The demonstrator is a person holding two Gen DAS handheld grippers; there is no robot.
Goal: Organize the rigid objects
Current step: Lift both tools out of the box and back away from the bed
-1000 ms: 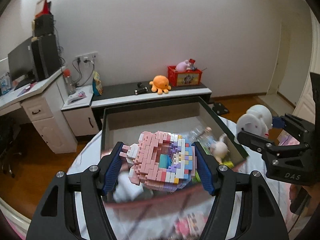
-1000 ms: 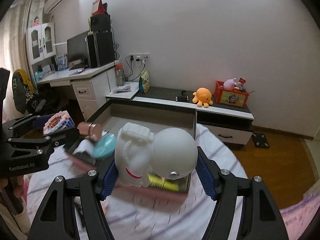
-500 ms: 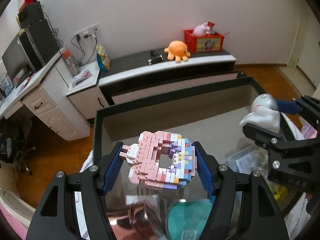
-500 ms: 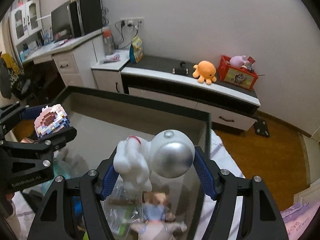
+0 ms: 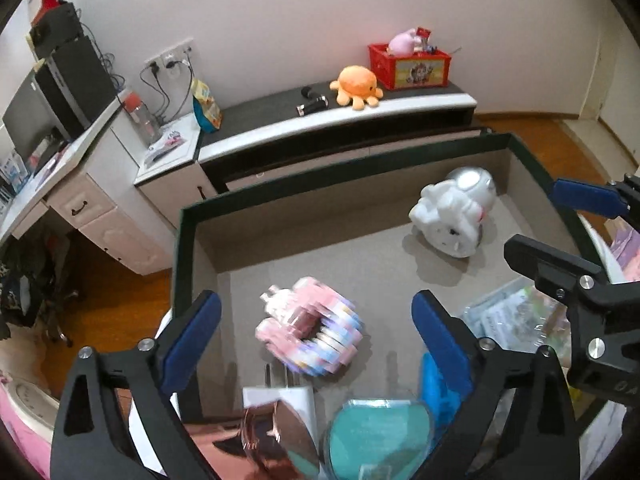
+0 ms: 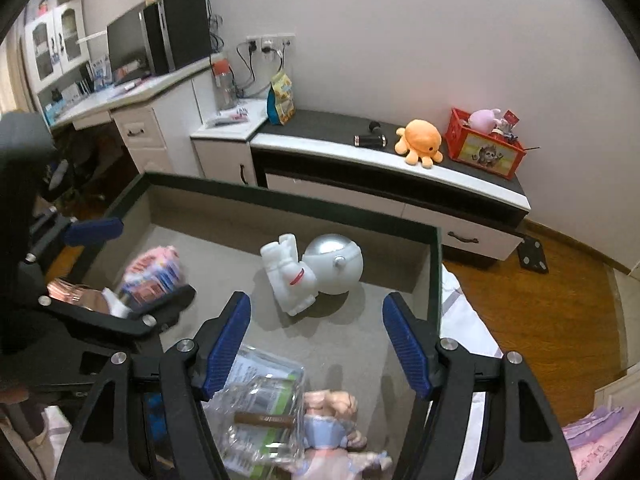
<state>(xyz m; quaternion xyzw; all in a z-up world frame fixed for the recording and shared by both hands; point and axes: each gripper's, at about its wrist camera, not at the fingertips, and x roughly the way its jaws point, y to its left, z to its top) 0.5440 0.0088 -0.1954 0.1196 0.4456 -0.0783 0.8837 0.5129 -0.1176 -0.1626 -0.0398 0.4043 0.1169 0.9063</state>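
We have the left gripper [image 5: 316, 344] with jaws opening wide; the pink and pastel brick-built donut [image 5: 310, 336] sits motion-blurred between them, touching neither pad, over the grey floor of the dark-rimmed storage box [image 5: 184, 216], toward its left side. The right gripper [image 6: 316, 340] also stands apart and empty; the white plastic astronaut figure with a silver visor [image 6: 312, 272] lies on its side just beyond it, near the far right corner of the box.

Risks as we judge them: the donut may be dropping or rolling and could shed bricks, or tip onto the teal round lid [image 5: 380, 432] and shiny rose-gold mirror [image 5: 280, 440] at the near edge. The astronaut's round helmet could let it roll toward the wall.

Hard to make out: whether the donut rests on the floor or is in the air. The clear plastic packet [image 6: 260, 412] and the small doll in a blue dress [image 6: 332, 432] are cut off by the near frame edge, partly behind the fingers [image 6: 228, 340]
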